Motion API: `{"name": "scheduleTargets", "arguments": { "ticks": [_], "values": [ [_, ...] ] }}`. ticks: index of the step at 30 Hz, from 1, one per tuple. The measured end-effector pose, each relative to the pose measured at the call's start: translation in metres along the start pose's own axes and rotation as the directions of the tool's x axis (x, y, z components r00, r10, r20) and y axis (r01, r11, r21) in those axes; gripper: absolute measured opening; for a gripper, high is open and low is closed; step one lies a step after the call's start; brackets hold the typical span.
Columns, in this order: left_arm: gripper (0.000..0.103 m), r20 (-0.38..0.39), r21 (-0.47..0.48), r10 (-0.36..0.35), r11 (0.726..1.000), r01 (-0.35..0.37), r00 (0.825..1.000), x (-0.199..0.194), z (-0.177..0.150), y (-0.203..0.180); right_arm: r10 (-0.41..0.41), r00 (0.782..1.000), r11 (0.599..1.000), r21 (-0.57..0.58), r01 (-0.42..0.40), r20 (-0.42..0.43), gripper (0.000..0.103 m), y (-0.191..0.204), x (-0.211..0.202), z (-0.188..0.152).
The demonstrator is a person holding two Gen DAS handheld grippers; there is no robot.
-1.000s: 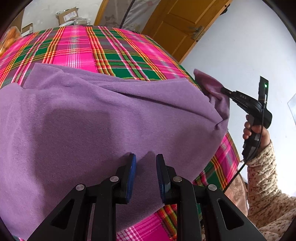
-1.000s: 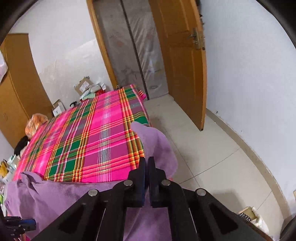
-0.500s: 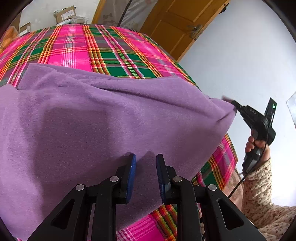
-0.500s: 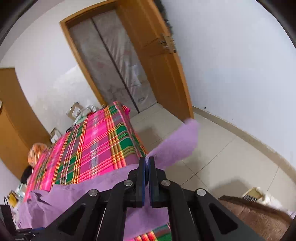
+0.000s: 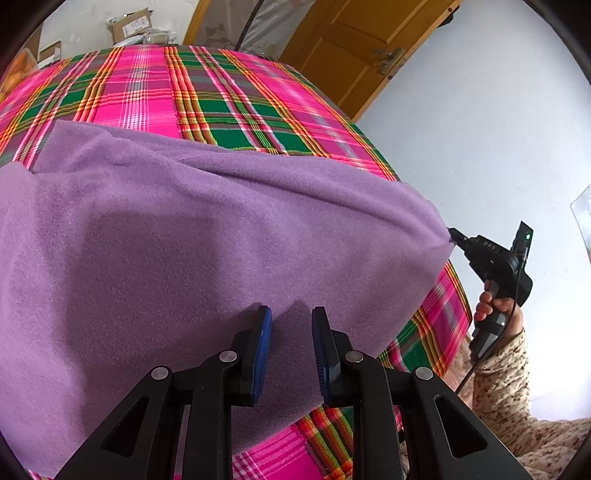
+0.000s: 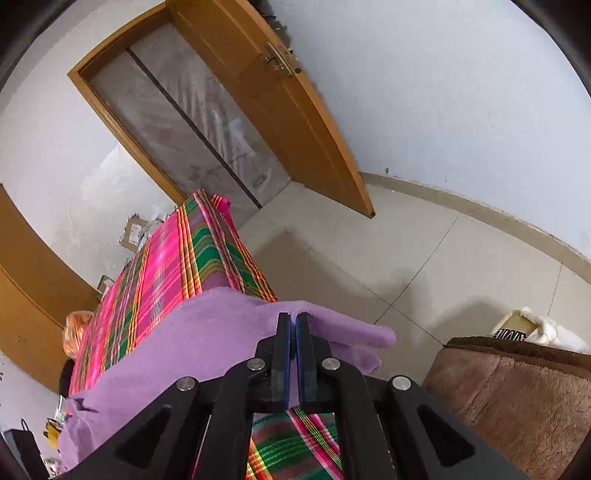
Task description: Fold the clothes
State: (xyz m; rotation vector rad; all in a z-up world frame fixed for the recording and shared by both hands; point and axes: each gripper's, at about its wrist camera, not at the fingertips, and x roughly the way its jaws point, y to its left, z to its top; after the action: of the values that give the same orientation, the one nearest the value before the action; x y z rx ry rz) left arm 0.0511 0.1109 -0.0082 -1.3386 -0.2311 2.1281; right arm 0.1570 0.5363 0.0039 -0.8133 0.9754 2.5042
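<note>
Now, item: purple fleece garment (image 5: 207, 236), spread over the plaid bed (image 5: 229, 92). Change since a second ago: my right tool (image 6: 291, 325), clamped on the corner at 3 o'clock, has drawn it out past the bed edge, so the cloth looks taut and ready for folding. My left tool (image 5: 291, 321) stays parted above the fleece, holding nothing. Containers: cardboard box (image 5: 131, 24) at 11 o'clock, contents unseen.

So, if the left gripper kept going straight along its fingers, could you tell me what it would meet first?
Most likely the purple fleece garment: the left gripper is open and its fingertips sit right over that cloth, which lies on the plaid bedsheet. Depth is unclear, so it may already be touching.
</note>
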Motion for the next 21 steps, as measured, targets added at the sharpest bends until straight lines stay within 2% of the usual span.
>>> {"name": "scheduleTargets", "arguments": {
  "ticks": [5, 6, 15, 19, 21],
  "values": [
    [0.023, 0.001, -0.005, -0.004, 1.0, 0.004, 1.0, 0.002, 0.0, -0.001, 0.018, 0.995, 0.999, -0.031, -0.014, 0.103, 0.002, 0.013, -0.019, 0.01],
    [0.023, 0.001, -0.006, -0.005, 1.0, 0.005, 1.0, 0.002, 0.0, -0.001, 0.013, 0.995, 0.999, -0.037, -0.009, 0.103, 0.002, 0.013, -0.02, 0.009],
    [0.023, 0.001, -0.007, -0.014, 1.0, 0.014, 1.0, 0.0, -0.001, -0.001, -0.056, 0.997, 0.998, 0.033, 0.057, -0.044, 0.003, -0.016, 0.01, -0.011],
    [0.023, 0.002, -0.013, -0.02, 1.0, 0.02, 1.0, -0.001, -0.001, 0.0, -0.148, 0.987, 0.987, 0.051, 0.152, -0.062, 0.004, -0.024, 0.007, -0.009],
    [0.023, 0.004, -0.014, -0.024, 1.0, 0.024, 1.0, -0.001, -0.001, 0.001, -0.149, 0.988, 0.987, 0.057, 0.151, -0.043, 0.004, -0.025, 0.001, -0.006]
  ]
}}
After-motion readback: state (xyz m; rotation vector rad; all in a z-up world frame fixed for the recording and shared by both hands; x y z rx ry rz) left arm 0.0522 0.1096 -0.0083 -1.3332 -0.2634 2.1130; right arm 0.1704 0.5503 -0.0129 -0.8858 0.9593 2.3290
